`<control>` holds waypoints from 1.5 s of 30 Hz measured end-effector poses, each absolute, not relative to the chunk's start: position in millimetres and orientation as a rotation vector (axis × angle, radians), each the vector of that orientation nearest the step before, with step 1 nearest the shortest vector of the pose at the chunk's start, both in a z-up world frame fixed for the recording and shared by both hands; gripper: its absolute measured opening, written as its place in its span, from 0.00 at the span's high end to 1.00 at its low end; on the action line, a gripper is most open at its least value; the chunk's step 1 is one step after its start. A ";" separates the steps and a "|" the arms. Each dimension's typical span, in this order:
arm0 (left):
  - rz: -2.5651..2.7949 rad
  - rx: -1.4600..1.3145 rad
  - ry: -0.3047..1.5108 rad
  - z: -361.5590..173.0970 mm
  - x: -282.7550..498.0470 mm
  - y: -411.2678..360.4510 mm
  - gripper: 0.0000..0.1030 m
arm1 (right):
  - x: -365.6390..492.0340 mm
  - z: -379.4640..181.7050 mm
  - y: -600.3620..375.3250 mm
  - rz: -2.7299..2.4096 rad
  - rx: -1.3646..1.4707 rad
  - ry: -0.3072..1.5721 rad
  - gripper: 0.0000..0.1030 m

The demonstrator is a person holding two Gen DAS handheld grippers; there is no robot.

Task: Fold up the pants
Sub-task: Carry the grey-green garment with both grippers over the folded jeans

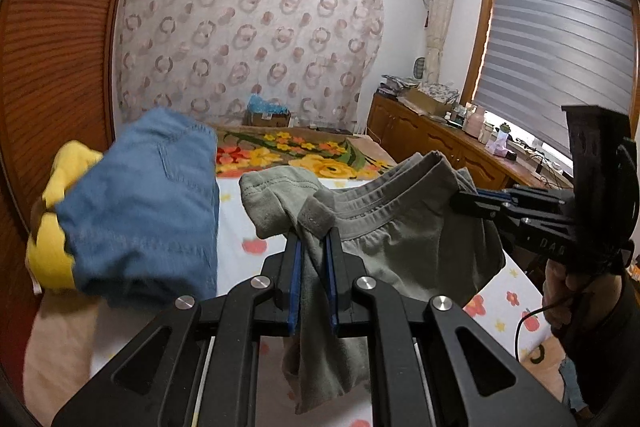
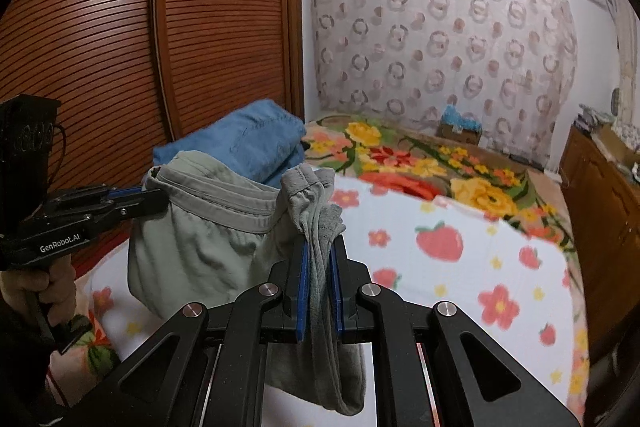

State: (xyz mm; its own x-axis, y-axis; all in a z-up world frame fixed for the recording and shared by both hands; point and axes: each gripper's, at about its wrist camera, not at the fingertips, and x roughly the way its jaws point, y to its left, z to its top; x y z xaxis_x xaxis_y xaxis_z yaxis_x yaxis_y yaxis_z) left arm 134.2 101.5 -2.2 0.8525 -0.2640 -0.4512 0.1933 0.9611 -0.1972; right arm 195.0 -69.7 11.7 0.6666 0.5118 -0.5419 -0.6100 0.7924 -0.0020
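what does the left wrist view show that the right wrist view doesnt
Only the left wrist view: a yellow garment beside the blue jeans, and the window blind.

Only the right wrist view: the wide slatted wardrobe doors and the "GenRobot.AI" lettering on the left gripper.

Both: the grey pants held up by the waistband between the left gripper and the right gripper, the floral bedsheet, the patterned curtain.
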 end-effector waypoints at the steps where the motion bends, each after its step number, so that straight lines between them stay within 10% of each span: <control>1: -0.242 -0.145 0.490 0.2 135.2 106.4 0.88 | 197.8 15.1 -67.3 0.635 -0.193 0.546 0.90; 45: 0.163 -0.250 0.437 -20.2 205.2 227.7 0.88 | 393.6 -17.9 74.7 0.868 -0.433 0.412 0.90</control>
State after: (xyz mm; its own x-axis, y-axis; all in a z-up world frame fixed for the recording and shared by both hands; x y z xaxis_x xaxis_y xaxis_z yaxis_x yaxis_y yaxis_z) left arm 205.2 227.7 -20.2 0.8936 0.1018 -0.4371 -0.2088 0.9564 -0.2041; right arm 393.6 74.8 -17.9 0.5796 0.6346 -0.5112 -0.7971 0.5719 -0.1938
